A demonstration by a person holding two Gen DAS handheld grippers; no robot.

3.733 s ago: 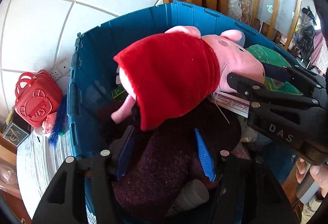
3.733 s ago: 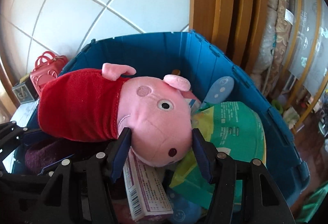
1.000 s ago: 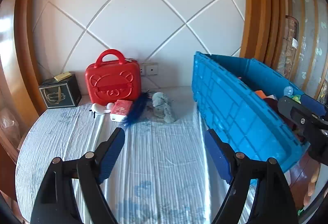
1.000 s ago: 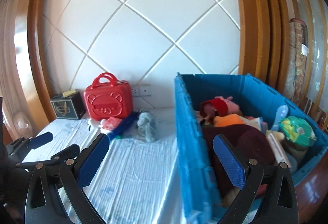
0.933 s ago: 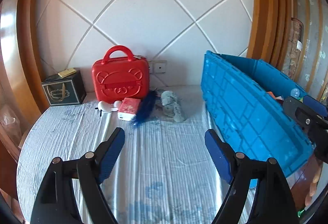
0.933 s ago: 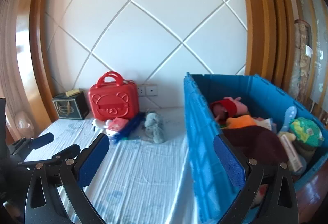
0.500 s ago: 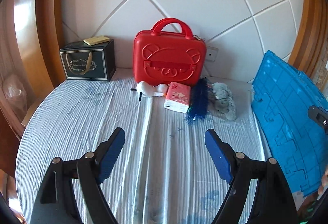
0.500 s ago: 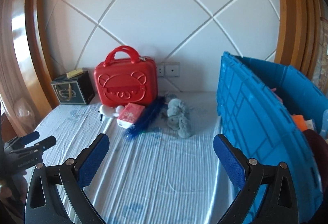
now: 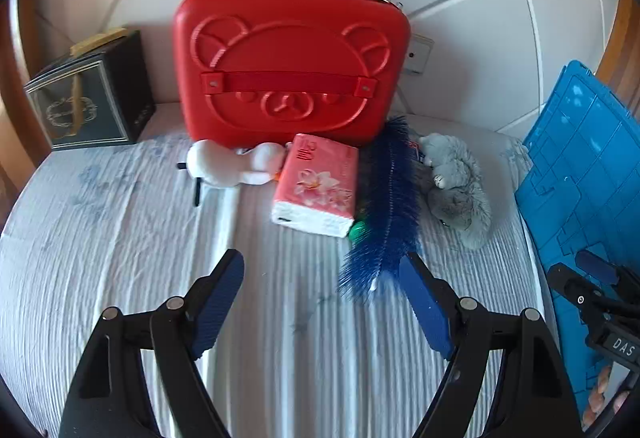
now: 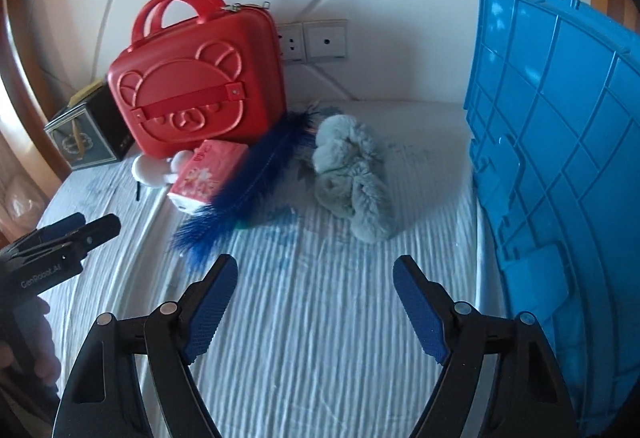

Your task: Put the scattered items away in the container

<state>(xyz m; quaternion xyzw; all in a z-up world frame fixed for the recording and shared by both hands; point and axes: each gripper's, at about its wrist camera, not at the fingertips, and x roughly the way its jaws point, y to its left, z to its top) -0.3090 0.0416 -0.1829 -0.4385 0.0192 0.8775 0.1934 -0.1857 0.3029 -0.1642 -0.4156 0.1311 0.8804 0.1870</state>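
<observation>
A red bear-face case [image 9: 292, 65] stands at the back of the white cloth. In front of it lie a white plush [image 9: 228, 167], a pink tissue pack [image 9: 318, 183], a blue feathery brush [image 9: 386, 209] and a grey plush [image 9: 458, 189]. The blue crate [image 9: 588, 181] stands at the right. My left gripper [image 9: 322, 302] is open and empty, just short of the tissue pack and brush. My right gripper [image 10: 316, 302] is open and empty, short of the grey plush [image 10: 354, 181], with the crate wall [image 10: 560, 157] to its right. The brush [image 10: 244, 189] and tissue pack [image 10: 208, 167] lie to its left.
A dark gift box [image 9: 90, 97] stands left of the red case. Wall sockets [image 10: 314, 39] sit behind the items. A small green object [image 9: 357, 230] lies under the brush. The table's rounded edge runs along the left. The left gripper shows in the right wrist view [image 10: 76, 234].
Both grippers have left the crate, swung left over the table and moved closer to the scattered items. Both stay open and empty.
</observation>
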